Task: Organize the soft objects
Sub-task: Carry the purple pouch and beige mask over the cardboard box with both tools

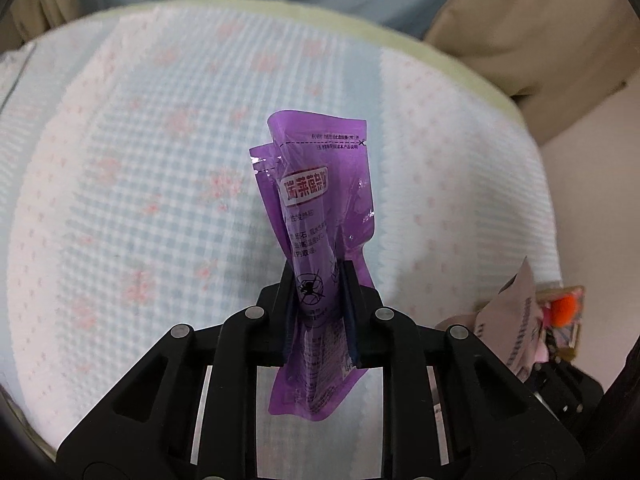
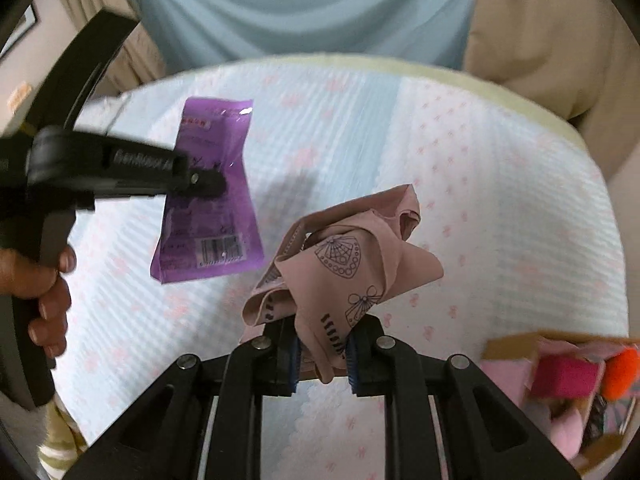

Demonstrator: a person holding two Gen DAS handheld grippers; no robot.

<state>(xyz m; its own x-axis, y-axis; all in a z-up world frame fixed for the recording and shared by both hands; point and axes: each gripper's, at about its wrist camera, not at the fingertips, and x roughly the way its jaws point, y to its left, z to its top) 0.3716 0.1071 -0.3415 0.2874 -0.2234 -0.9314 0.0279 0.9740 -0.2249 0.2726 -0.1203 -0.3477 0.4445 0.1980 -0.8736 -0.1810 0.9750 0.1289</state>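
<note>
My left gripper point(image 1: 318, 280) is shut on a purple plastic sachet point(image 1: 320, 184) with printed text and holds it above the padded cloth. The same sachet shows in the right wrist view point(image 2: 212, 196), hanging from the left gripper point(image 2: 212, 182) at the left. My right gripper point(image 2: 322, 340) is shut on a crumpled dusty-pink cloth point(image 2: 352, 256) printed with dark line drawings, held above the cloth surface. The pink cloth also shows at the right edge of the left wrist view point(image 1: 516, 320).
A white, blue-check and pink-dotted cloth point(image 1: 160, 160) covers the round-edged surface. A cardboard box point(image 2: 516, 346) at the lower right holds pink and orange soft items point(image 2: 616, 368). A person in a light blue top point(image 2: 304, 8) sits behind the surface.
</note>
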